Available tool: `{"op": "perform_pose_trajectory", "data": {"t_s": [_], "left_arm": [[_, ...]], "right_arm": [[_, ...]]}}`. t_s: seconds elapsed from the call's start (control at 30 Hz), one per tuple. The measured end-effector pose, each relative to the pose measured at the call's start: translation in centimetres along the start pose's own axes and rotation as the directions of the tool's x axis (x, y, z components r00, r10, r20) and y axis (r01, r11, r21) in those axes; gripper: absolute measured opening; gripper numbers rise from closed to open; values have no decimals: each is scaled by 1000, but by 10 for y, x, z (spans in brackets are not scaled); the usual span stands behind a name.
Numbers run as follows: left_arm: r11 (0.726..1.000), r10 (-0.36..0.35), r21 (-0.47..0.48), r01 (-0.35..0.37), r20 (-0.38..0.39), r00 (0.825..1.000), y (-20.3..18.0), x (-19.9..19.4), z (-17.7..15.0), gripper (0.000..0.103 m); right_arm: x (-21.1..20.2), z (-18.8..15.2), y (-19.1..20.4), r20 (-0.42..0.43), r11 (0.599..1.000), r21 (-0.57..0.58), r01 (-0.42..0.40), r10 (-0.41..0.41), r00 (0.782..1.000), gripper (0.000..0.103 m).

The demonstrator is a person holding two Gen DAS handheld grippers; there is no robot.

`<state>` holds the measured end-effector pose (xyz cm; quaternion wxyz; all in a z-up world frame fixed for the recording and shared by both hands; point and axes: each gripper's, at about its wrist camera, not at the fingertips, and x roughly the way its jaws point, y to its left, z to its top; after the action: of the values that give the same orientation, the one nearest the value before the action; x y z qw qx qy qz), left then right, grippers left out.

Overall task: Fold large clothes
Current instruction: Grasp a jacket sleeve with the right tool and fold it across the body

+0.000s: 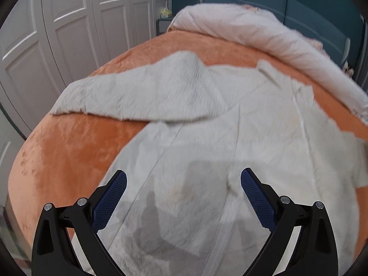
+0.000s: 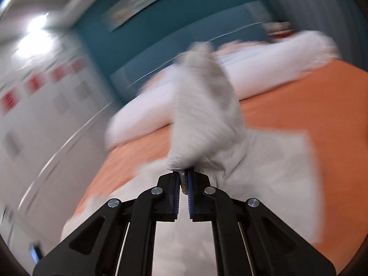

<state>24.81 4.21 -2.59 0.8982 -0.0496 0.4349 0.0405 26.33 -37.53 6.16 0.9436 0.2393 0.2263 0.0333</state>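
White fleece robe (image 1: pixel 230 126) lies spread over the orange blanket (image 1: pixel 69 151) on the bed, one sleeve (image 1: pixel 138 96) flung out to the left in my L wrist view. R gripper (image 2: pixel 184 179) is clamped tight on a bunch of robe fabric (image 2: pixel 202 115), which stands lifted above the bed; R view badly blurred. L gripper (image 1: pixel 184 195) hangs over the robe's lower half w/ jaws wide apart, nothing between the blue pads (image 1: pixel 110 202). Rolled white duvet (image 1: pixel 264 34) sits at far end of the bed, teal headboard (image 1: pixel 299 4) behind. White wardrobe doors (image 1: pixel 69 18) to the left.
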Motion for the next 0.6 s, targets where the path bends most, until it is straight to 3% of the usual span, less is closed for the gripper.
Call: {"op": "perform_pose_trajectory", "data": {"t_s": [0.07, 0.13, 0.17, 0.23, 0.3, 0.43, 0.5, 0.57, 0.6], "left_arm": [[999, -34, -26, 34, 10, 999, 2, -2, 10, 97], [996, -73, -49, 73, 9, 997, 2, -1, 20, 97], [992, -106, -63, 106, 5, 994, 2, 1, 26, 97], [983, -166, -89, 164, -13, 986, 0, 7, 34, 97], [963, -243, -128, 238, -26, 970, -3, 18, 44, 97], [934, -334, -175, 310, -123, 935, -25, 64, 53, 97], [916, -376, -217, 339, -160, 913, -37, 89, 52, 97], [913, -381, -235, 334, -193, 904, -50, 109, 49, 95], [922, -359, -227, 315, -193, 913, -55, 115, 48, 91]], "right_arm": [[43, -32, 59, -115, 991, -107, -85, 73, 991, 12], [85, -87, 118, -260, 962, -230, -145, 83, 962, 24], [93, -104, 132, -292, 954, -251, -163, 86, 953, 27], [90, -135, 151, -303, 943, -264, -204, 119, 946, 43], [73, -139, 138, -274, 947, -267, -180, 104, 956, 46], [55, -124, 66, -230, 985, -174, -9, -32, 973, 46], [49, -110, 16, -210, 985, -103, 136, -156, 965, 48], [42, -108, -23, -200, 973, -61, 223, -231, 952, 48], [44, -103, -37, -197, 967, -44, 251, -255, 947, 47]]}}
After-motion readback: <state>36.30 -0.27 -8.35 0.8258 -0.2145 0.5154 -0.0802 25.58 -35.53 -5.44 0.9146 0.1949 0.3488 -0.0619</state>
